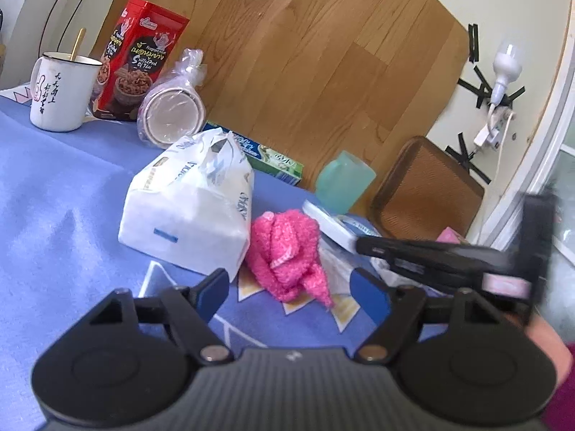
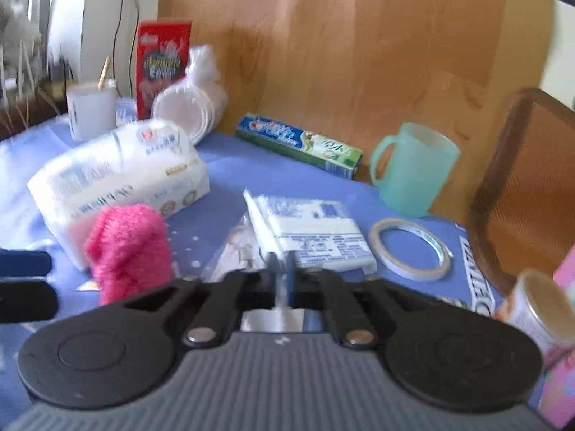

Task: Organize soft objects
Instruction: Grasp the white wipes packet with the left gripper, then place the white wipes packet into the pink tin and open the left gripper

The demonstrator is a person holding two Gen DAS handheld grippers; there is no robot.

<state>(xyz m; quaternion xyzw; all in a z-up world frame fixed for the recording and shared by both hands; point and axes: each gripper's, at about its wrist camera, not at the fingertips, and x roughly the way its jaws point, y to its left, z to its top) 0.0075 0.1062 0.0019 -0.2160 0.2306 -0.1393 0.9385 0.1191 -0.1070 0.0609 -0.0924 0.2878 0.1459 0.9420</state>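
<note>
A fluffy pink cloth point(image 1: 287, 253) lies bunched on the blue tablecloth point(image 1: 61, 215), touching a white tissue pack point(image 1: 190, 204). My left gripper point(image 1: 294, 291) is open just in front of the cloth, one finger on each side, not touching it. My right gripper point(image 2: 282, 269) is shut with its tips pressed together, right in front of a flat white packet point(image 2: 309, 231); whether it pinches the packet's edge is unclear. The pink cloth point(image 2: 127, 248) and tissue pack point(image 2: 118, 179) sit to its left. The right gripper also shows at the right of the left wrist view point(image 1: 442, 256).
At the back stand a white mug point(image 1: 59, 91), a red box point(image 1: 138, 61), bagged paper cups point(image 1: 172, 111), a toothpaste box point(image 2: 300, 143) and a teal cup point(image 2: 413, 168). A tape ring point(image 2: 409, 249), a can point(image 2: 539, 305) and a pink box point(image 2: 564, 359) lie right. A chair point(image 2: 528, 183) stands beyond.
</note>
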